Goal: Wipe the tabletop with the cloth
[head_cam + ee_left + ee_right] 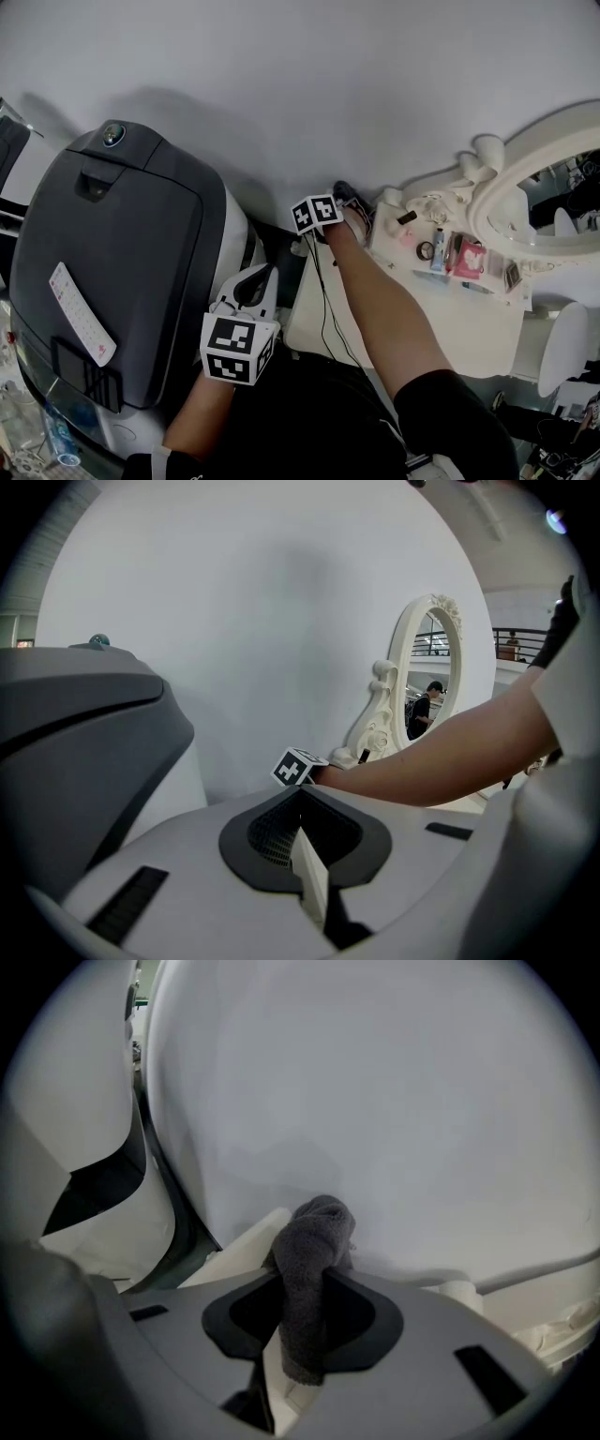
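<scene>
A dark grey cloth (316, 1227) hangs bunched between the jaws of my right gripper (311, 1274), which is shut on it. In the head view the right gripper (339, 208) reaches to the back left corner of the white dressing table (469, 323), with the cloth (344, 193) close against the wall. Whether the cloth touches the tabletop is hidden. My left gripper (255, 281) hangs lower and nearer to me, off the table's left edge. In the left gripper view its jaws (300, 803) are together with nothing between them, pointing toward the right arm (441, 757).
A large dark grey and white machine (112, 272) fills the left, close beside the table. An oval white-framed mirror (553, 192) stands at the table's right, with several small cosmetics (455, 253) in front of it. The white wall (300, 84) runs behind everything.
</scene>
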